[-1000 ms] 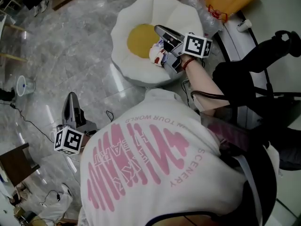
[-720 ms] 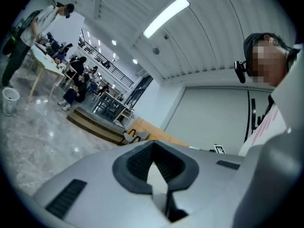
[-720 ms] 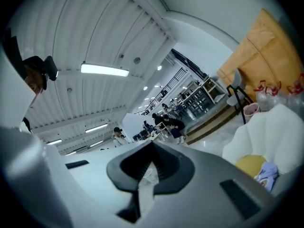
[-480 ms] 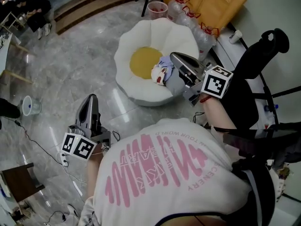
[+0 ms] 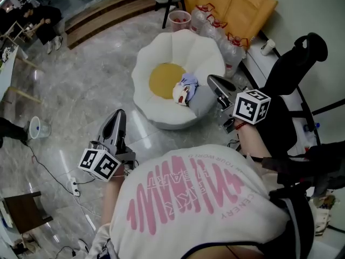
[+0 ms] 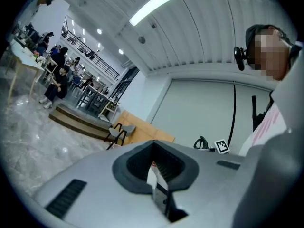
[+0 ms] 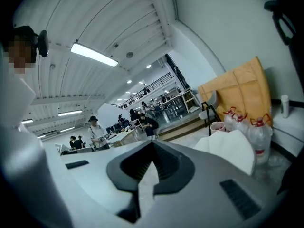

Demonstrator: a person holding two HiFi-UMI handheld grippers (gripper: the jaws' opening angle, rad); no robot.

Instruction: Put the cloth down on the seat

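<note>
On the seat [image 5: 200, 48] the cloth [image 5: 186, 88] lies released, right claw [image 5: 214, 80] pulled back, closed empty, left claw [image 5: 119, 114] closed, raised nearer

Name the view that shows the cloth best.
The head view: the cloth lies in plain sight on the seat. The right gripper view catches only the seat's white edge, not the cloth. The left gripper view shows no cloth.
</note>
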